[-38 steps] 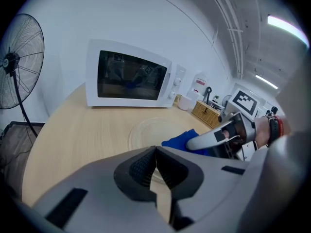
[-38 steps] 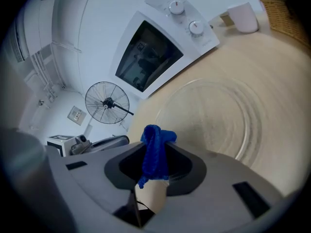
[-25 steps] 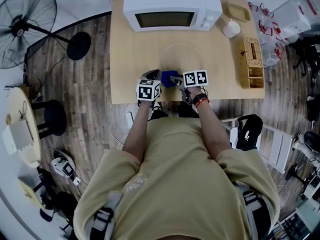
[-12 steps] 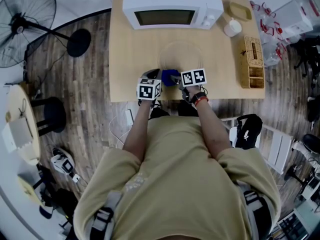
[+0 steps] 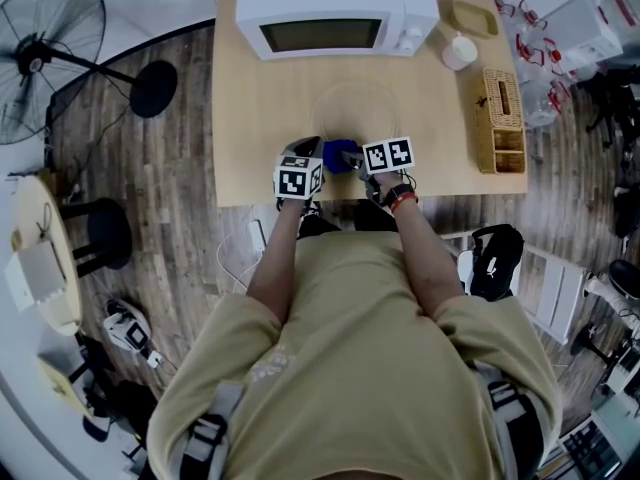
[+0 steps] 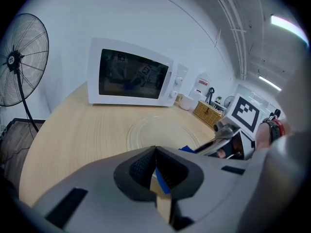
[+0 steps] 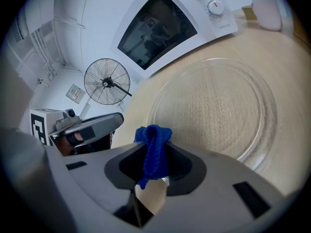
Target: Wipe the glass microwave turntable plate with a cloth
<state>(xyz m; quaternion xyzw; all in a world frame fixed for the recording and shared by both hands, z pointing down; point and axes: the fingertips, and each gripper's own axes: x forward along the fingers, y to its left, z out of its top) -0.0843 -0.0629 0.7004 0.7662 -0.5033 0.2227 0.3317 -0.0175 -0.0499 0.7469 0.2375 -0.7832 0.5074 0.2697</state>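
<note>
Right gripper (image 7: 154, 155) unmoved, cloth (image 7: 153, 135) half-hidden — plate (image 5: 355, 113) faint

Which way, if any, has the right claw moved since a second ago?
No. The right claw stays near the front edge of the table, gripping the blue cloth, short of the glass plate.
</note>
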